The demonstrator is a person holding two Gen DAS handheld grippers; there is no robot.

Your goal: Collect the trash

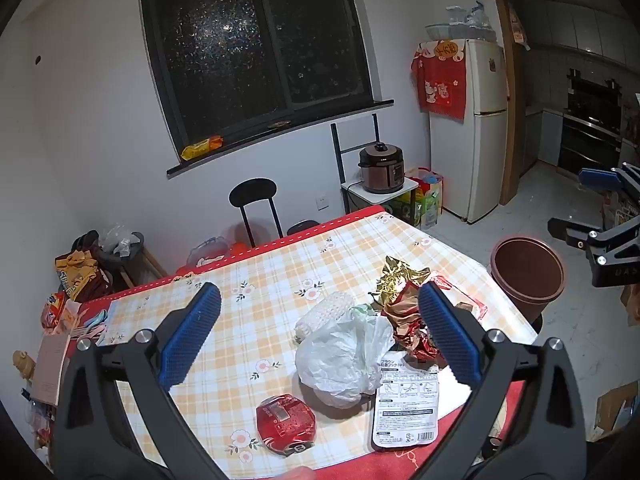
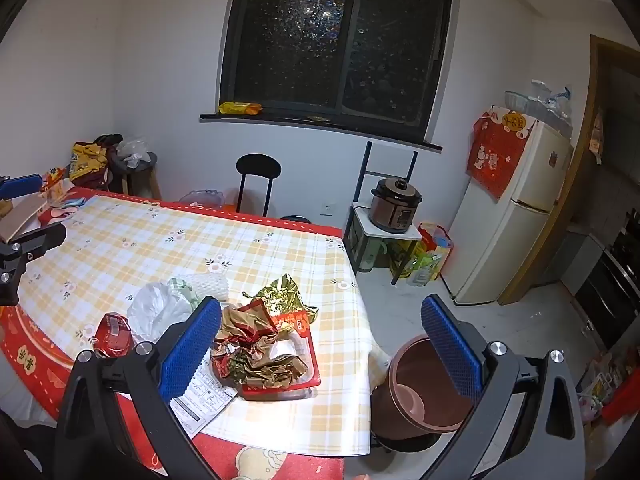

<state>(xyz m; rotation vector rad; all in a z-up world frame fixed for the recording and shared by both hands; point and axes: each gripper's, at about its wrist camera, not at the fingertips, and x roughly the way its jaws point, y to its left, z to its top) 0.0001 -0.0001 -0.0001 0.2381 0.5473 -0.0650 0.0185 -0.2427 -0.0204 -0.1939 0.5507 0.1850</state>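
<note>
Both the left gripper (image 1: 320,332) and right gripper (image 2: 320,340) hung spread and empty, best closing squarely on wrappers (image 2: 256,352) beside the bin (image 2: 420,392).

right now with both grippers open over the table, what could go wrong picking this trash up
1. The white plastic bag lies over the foam net and touches the crumpled wrappers; a grab may drag its neighbours along.
2. The bin stands off the table's edge, below it; loose foil could miss its mouth.
3. The flat white packet lies flush on the tablecloth, so the fingers may slide over it.
</note>
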